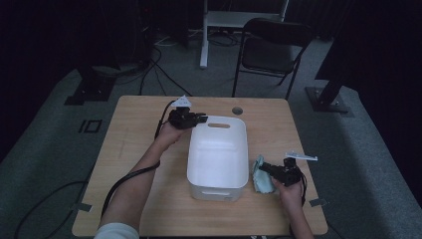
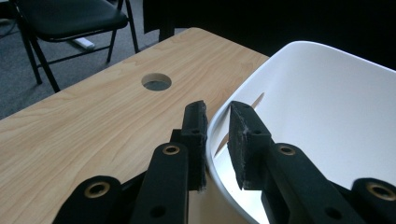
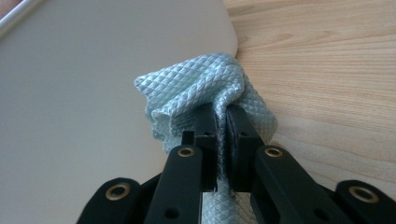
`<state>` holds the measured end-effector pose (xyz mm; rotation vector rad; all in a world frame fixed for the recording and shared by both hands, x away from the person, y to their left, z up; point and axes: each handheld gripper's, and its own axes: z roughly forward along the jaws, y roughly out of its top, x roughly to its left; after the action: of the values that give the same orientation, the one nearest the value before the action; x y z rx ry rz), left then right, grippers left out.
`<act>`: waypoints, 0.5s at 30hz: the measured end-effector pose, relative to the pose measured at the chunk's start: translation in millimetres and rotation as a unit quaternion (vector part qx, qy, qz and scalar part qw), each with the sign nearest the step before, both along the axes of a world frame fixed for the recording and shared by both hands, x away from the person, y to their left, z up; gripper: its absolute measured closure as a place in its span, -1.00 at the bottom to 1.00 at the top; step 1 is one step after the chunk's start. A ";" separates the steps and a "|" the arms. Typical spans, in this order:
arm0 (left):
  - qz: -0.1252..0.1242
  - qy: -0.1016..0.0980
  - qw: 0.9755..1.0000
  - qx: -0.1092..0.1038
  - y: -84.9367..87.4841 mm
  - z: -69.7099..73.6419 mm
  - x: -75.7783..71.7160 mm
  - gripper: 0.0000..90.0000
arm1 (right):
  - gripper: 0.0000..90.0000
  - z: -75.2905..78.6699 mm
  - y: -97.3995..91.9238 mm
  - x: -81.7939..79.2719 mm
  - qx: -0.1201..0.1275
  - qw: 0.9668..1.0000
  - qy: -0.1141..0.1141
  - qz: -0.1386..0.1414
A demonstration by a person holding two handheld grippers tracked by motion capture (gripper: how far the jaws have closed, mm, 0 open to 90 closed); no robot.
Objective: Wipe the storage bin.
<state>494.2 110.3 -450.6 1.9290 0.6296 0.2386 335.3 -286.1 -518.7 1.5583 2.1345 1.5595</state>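
Dim room all round, grey carpet, a black folding chair at the far side, and centre stage the wooden table with its round cable hole near the far edge. On it sits the white plastic basin, handle slot at its far end. At the basin's far left corner, the left gripper straddles the rim, one jaw outside, one inside; a gap shows between the inner pad and the wall, so I judge this grip not yet firm. Over on the near right, the right gripper is clamped tight on a pale blue cloth, which is bunched just beside the basin's right wall and rests on the table. Now the risks: with the rim caught thinly at one corner, a lift or pull could tip the basin or let it slip free. And that cloth, pinched by a small fold, could drag out of the jaws during a wipe.
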 end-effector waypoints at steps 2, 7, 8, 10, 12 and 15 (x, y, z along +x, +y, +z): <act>0.006 -0.002 1.000 0.005 0.8 0.5 -1.1 0.73 | 0.88 0.2 0.0 0.0 0.000 1.000 -0.001 0.000; 0.020 -0.006 1.000 0.009 8.8 1.1 -6.2 0.78 | 0.88 0.6 0.7 -0.1 0.000 1.000 -0.001 0.000; 0.022 -0.008 1.000 0.008 11.6 0.4 -7.9 0.79 | 0.88 0.8 0.8 -0.3 0.001 1.000 -0.001 0.000; 0.024 -0.008 1.000 0.007 14.7 0.0 -9.6 0.82 | 0.88 1.2 1.0 -0.5 0.000 1.000 -0.002 0.000; 0.033 -0.007 0.999 0.008 22.6 0.6 -12.7 0.83 | 0.88 1.3 0.9 -0.5 0.001 1.000 -0.002 -0.001; 0.036 -0.006 0.999 0.009 26.1 1.1 -14.5 0.83 | 0.88 1.1 1.2 -0.3 -0.001 1.000 -0.002 -0.001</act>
<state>479.7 136.4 -449.5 1.9236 0.6923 0.3022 335.0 -284.9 -517.6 1.5555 2.1310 1.5587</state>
